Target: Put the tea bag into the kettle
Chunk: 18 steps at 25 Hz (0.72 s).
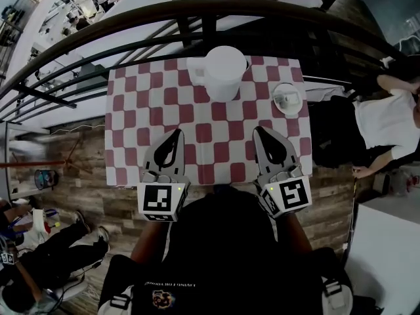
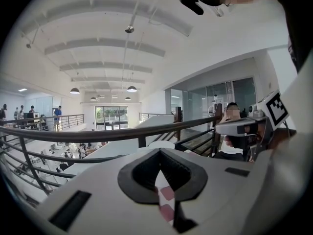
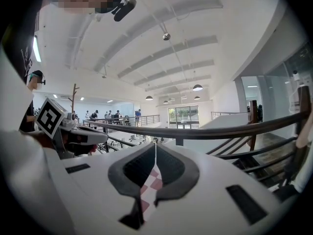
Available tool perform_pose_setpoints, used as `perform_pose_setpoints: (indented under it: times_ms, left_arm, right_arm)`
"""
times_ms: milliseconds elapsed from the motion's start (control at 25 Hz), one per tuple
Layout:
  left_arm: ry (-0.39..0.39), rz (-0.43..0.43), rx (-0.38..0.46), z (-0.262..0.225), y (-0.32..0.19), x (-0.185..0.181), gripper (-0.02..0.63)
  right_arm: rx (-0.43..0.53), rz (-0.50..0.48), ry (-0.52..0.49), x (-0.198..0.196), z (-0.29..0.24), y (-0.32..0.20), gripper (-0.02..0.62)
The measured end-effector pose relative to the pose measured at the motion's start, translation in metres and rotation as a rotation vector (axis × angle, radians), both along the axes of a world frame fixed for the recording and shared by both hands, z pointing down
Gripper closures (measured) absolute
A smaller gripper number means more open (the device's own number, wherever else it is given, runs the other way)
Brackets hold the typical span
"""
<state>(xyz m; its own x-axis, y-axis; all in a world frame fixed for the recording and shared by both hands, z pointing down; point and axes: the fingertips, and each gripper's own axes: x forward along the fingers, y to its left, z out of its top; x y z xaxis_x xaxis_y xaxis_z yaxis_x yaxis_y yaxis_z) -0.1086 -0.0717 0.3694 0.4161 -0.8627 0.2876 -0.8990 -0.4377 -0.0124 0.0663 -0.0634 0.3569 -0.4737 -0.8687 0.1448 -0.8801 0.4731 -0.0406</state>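
Beyond the dark railing [image 1: 197, 8] lies an open hall on a lower level. In front of the railing stands a small counter [image 1: 151, 104] covered with a red-and-white checked cloth.

**Status of task items**
- Kettle [image 1: 224, 72]: white, upright at the far edge of the counter, near its middle. Whether its top is open cannot be made out.
- Tea bag [image 1: 286, 98]: a small pale item lying on a round white dish [image 1: 298, 105], right of the kettle and apart from it. It is not in the kettle.

**Status of claws**
- Left claw [image 1: 176, 133]: jaws pressed together, nothing between them. It sits over the near edge of the counter, well apart from the dish.
- Right claw [image 1: 259, 131]: jaws pressed together, empty. It also sits over the near edge, closer to the dish than the left claw is.

**Progress**
No step appears complete. Judging from the layout, the following remain:
1. Reach the dish.
2. Pinch the tea bag.
3. Carry it over the kettle.
4. Release it inside.
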Motion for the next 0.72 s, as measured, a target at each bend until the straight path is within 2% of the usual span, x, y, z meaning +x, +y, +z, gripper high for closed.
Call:
perform_pose_setpoints:
  times_ms: [720]
  left_arm:
    - [-0.058,-0.015,0.038,0.018,-0.097,0.005,0.601]
  right_arm:
    - [0.002,-0.048,0.036,0.005,0.029,-0.106,0.578]
